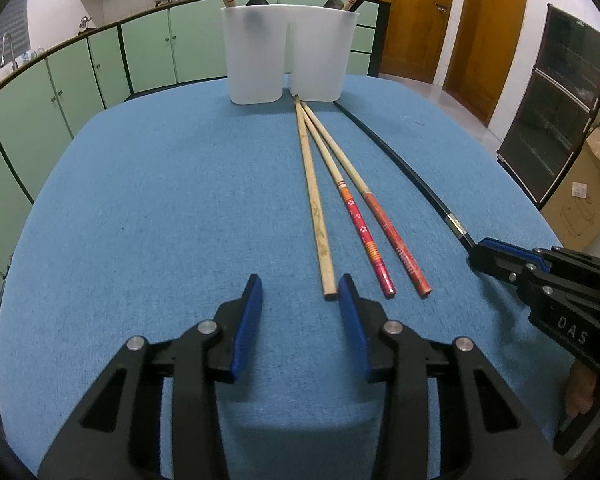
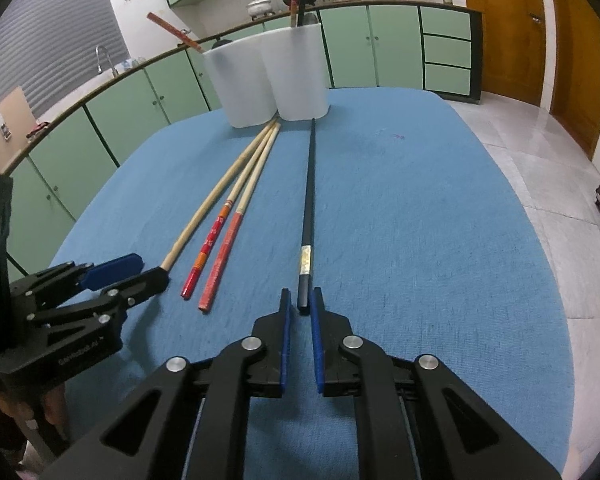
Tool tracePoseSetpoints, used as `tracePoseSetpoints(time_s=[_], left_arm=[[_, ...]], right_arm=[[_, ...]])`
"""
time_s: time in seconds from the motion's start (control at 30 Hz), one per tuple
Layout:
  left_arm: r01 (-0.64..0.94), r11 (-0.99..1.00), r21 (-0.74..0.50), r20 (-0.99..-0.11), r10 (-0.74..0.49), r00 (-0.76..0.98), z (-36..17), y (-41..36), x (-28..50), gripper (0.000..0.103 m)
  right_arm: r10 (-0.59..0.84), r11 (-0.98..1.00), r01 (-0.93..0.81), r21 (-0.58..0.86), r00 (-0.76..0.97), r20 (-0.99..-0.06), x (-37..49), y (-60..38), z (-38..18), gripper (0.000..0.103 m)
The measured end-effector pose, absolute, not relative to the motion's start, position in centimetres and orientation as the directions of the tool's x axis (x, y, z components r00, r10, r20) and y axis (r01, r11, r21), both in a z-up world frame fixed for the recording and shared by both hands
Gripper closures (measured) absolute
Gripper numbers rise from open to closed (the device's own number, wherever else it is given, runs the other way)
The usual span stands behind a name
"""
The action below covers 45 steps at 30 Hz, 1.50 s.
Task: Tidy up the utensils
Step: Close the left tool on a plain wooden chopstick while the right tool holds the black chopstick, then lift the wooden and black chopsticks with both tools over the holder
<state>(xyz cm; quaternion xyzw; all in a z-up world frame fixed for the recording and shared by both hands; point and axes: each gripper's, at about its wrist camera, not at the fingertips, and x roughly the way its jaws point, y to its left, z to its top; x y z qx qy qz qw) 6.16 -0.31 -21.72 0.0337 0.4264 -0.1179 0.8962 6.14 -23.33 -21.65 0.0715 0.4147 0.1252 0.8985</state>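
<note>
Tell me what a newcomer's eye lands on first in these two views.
First, the four chopsticks fanned out on the blue tablecloth: a plain bamboo chopstick, two red-patterned ones and a black chopstick, tips toward the white twin-cup holder. Next, the right gripper closing around the black one's near end, the left gripper open beside the bamboo one.

Left tool (image 1: pixel 299 286) low, jaws wide apart, right tool (image 2: pixel 300 302) narrowed, not clamped

The blue surface (image 1: pixel 160 200) carries a white holder (image 1: pixel 288 60) far ahead of the fingers, three wooden chopsticks (image 1: pixel 314 200) by the left fingers, a black chopstick (image 2: pixel 309 200) between the right ones.
</note>
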Motion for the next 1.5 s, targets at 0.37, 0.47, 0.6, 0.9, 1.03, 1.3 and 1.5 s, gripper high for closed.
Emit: tracePoseSetpoints(time_s=[0.37,0.47,0.6,0.9,1.03,1.3,1.5], left_arm=[[0.24,0.97,-0.037,-0.773,-0.18,0.609,-21.7,-0.4,6.2,0.063],[0.241,0.97,-0.033,-0.773,-0.178,0.609,-21.7,-0.5,6.2,0.064],[0.252,0.967,-0.039,-0.772,-0.189,0.606,-21.7,-0.6,6.1,0.066],[0.282,0.959,-0.032,-0.772,-0.204,0.602,-21.7,-1.6,6.0,0.085],[0.277,0.96,-0.044,-0.771,-0.209,0.602,-21.6,-1.6,6.0,0.096],[0.283,0.959,-0.028,-0.729,-0.213,0.65,-19.3,-1.4,5.0,0.097],[0.271,0.962,-0.02,-0.658,-0.217,0.721,-15.2,-0.8,4.5,0.097]], right_arm=[[0.29,0.957,-0.177,0.231,0.623,-0.727,6.3,-23.2,-21.7,0.087],[0.285,0.958,-0.167,0.231,0.623,-0.729,6.3,-23.2,-21.7,0.089],[0.272,0.962,-0.166,0.216,0.621,-0.735,6.3,-23.0,-21.8,0.089],[0.249,0.968,-0.16,0.191,0.621,-0.743,6.7,-22.6,-21.8,0.091],[0.271,0.962,-0.15,0.228,0.619,-0.737,6.7,-23.3,-21.9,0.096],[0.273,0.962,-0.166,0.218,0.652,-0.707,6.0,-24.3,-20.0,0.097],[0.265,0.964,-0.174,0.202,0.713,-0.649,5.6,-25.8,-15.9,0.097]])
